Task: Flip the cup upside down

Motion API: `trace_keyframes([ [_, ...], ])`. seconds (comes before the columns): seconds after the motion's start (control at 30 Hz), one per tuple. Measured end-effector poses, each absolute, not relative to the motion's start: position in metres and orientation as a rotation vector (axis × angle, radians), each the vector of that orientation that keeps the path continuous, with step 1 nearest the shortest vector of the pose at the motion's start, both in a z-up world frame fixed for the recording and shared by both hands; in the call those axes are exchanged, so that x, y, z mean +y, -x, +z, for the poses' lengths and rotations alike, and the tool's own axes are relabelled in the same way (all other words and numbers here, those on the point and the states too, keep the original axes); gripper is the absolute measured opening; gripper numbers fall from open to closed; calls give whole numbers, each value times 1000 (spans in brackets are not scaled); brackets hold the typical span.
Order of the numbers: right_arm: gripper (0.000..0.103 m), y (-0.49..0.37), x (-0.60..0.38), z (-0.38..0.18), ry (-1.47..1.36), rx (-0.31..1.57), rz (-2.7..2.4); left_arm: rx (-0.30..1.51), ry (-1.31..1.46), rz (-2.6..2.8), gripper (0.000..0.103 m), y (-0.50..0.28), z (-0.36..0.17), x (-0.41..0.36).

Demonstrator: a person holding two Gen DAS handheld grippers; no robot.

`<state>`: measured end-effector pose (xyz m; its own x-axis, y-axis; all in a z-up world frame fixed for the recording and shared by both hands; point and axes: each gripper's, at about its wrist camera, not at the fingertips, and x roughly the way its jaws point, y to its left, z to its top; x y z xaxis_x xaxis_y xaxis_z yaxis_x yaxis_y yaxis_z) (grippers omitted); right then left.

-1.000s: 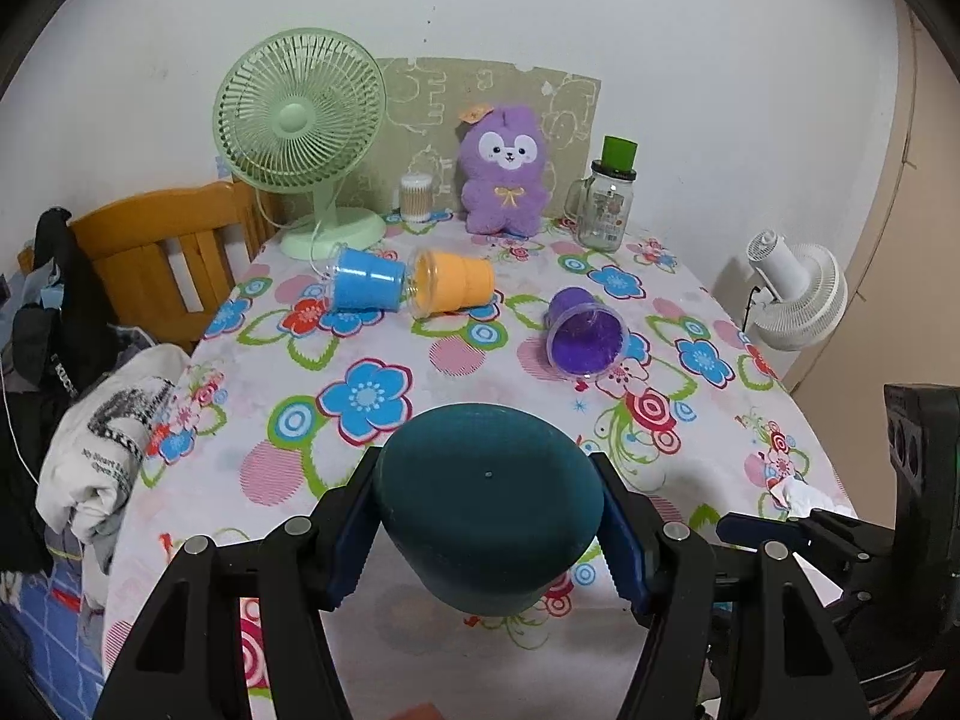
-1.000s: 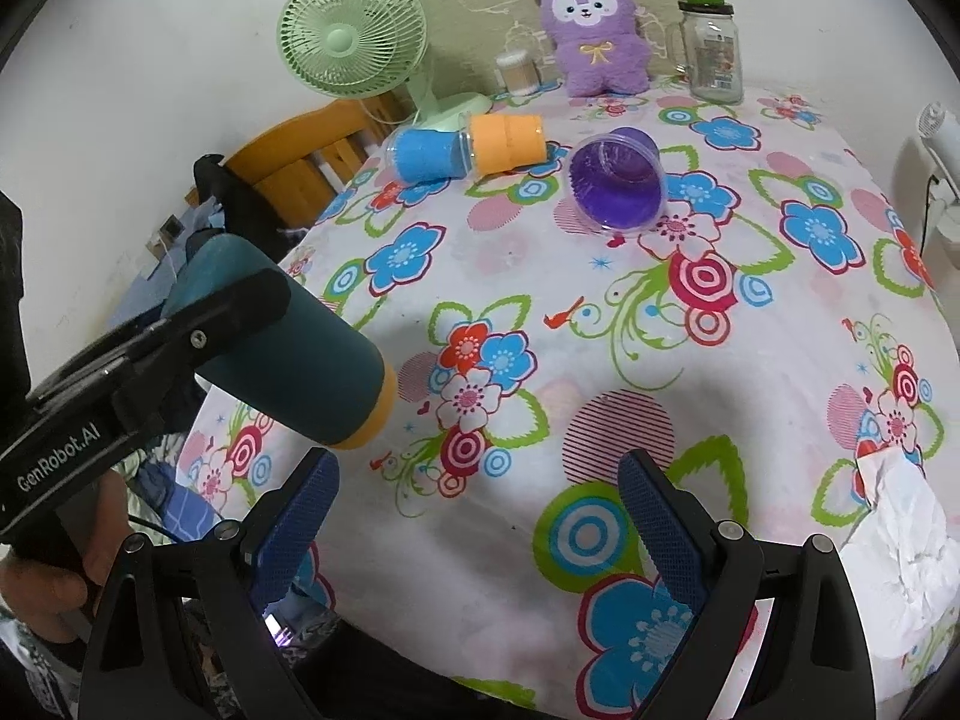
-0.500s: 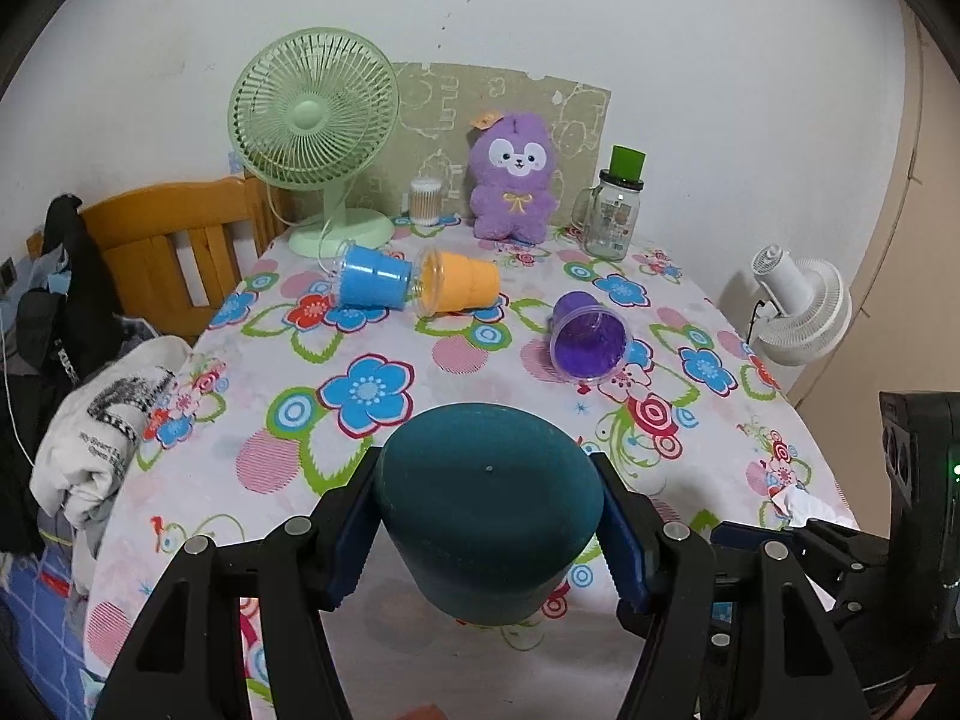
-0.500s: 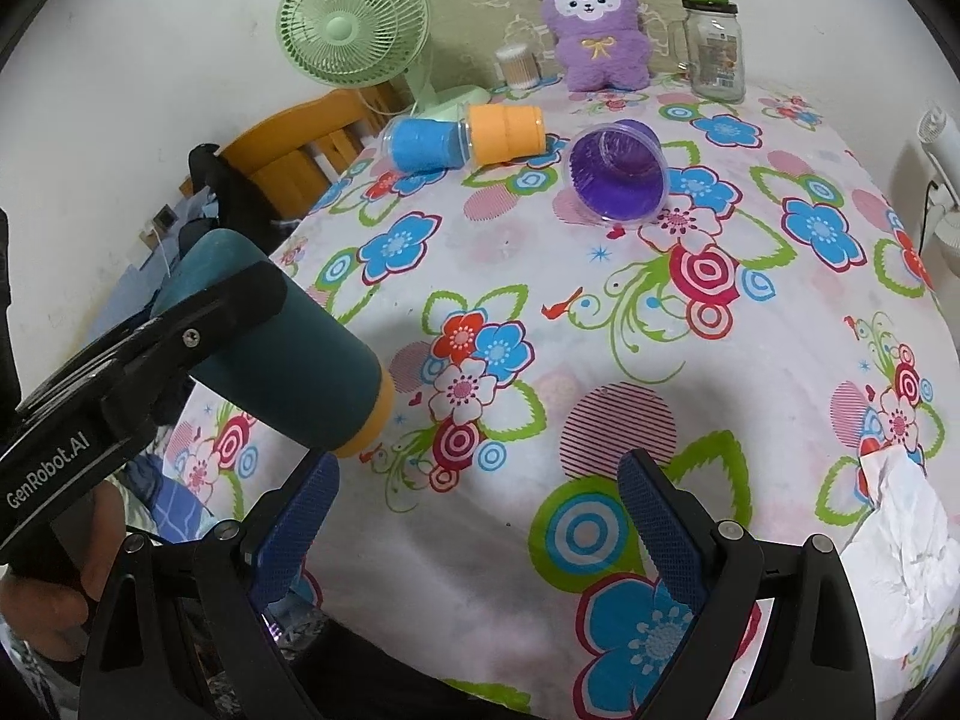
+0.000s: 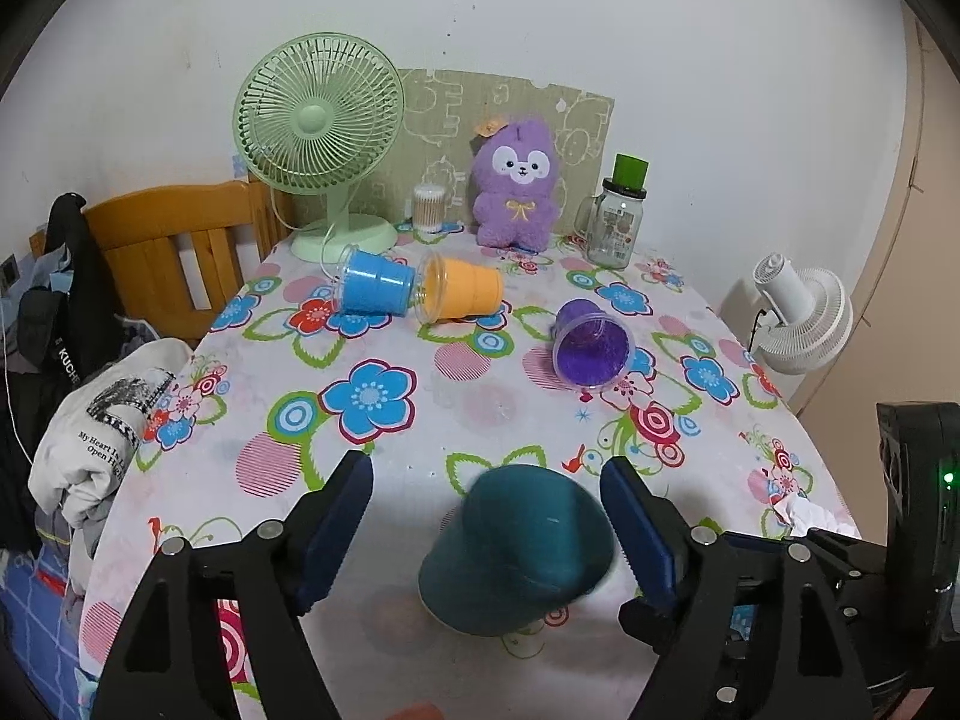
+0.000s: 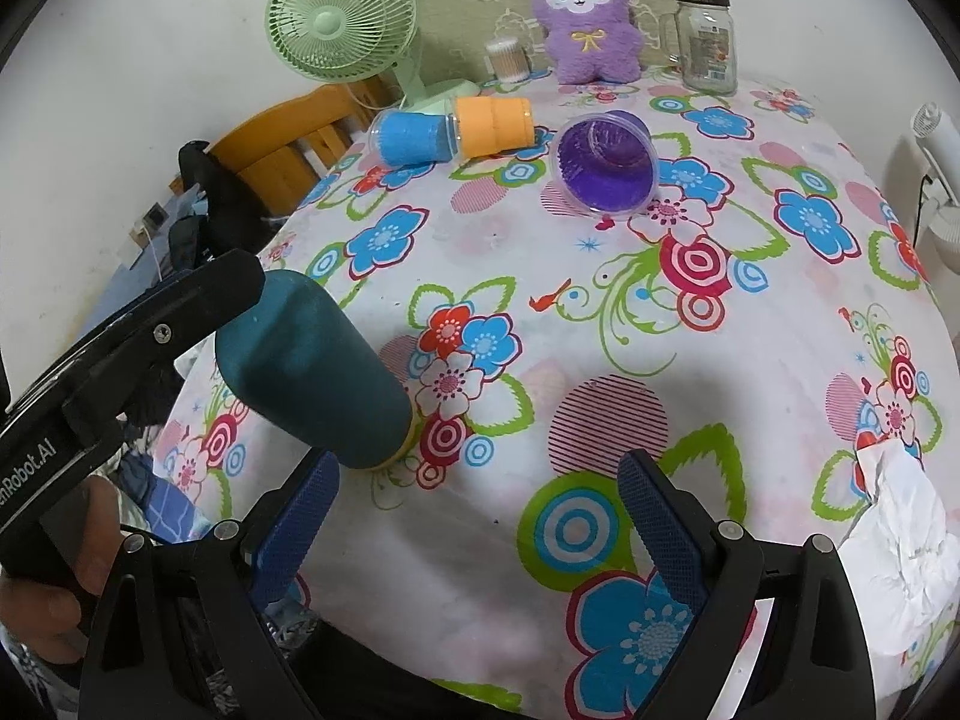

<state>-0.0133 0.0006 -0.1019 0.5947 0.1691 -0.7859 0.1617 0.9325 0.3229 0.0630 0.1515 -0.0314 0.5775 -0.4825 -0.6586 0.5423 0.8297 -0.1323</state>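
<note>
A dark teal cup [image 5: 519, 546] stands mouth-down and tilted, slightly blurred, on the flowered tablecloth [image 5: 384, 468] near the front edge. My left gripper [image 5: 486, 516] is open around it, the pads apart from its sides. In the right wrist view the teal cup [image 6: 312, 378] leans with its yellow-rimmed mouth on the cloth, beside the left gripper's black finger [image 6: 138, 336]. My right gripper [image 6: 477, 516] is open and empty above the cloth. A blue cup [image 5: 375, 285], an orange cup [image 5: 465, 294] and a purple cup [image 5: 591, 348] lie on their sides further back.
At the back stand a green fan [image 5: 318, 120], a purple plush toy [image 5: 519, 180], a glass jar with a green lid [image 5: 618, 216] and a cotton-swab tub [image 5: 429, 207]. A wooden chair [image 5: 174, 240] with clothes stands left. A white fan [image 5: 801, 318] is right. Crumpled tissue [image 6: 900, 528] lies front right.
My left gripper has opened and let go of the teal cup. The cup has dropped to the cloth, mouth-down and tilted. The right gripper has stayed open.
</note>
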Motion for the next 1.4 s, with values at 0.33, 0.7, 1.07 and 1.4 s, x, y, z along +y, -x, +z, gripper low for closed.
trace_keyframes([
  [0.33,96,11,3,-101,-378,941,3,754,-82,-595,83,-64,-31,155],
  [0.7,96,14,4,-83,-353,885,-27,728,-64,-590,88,-63,-20,164],
  [1.07,102,20,10,-51,-293,780,-61,682,-38,-582,95,-60,-5,176],
  [1.4,102,27,24,-22,-233,685,-52,620,-18,-571,102,-55,13,187],
])
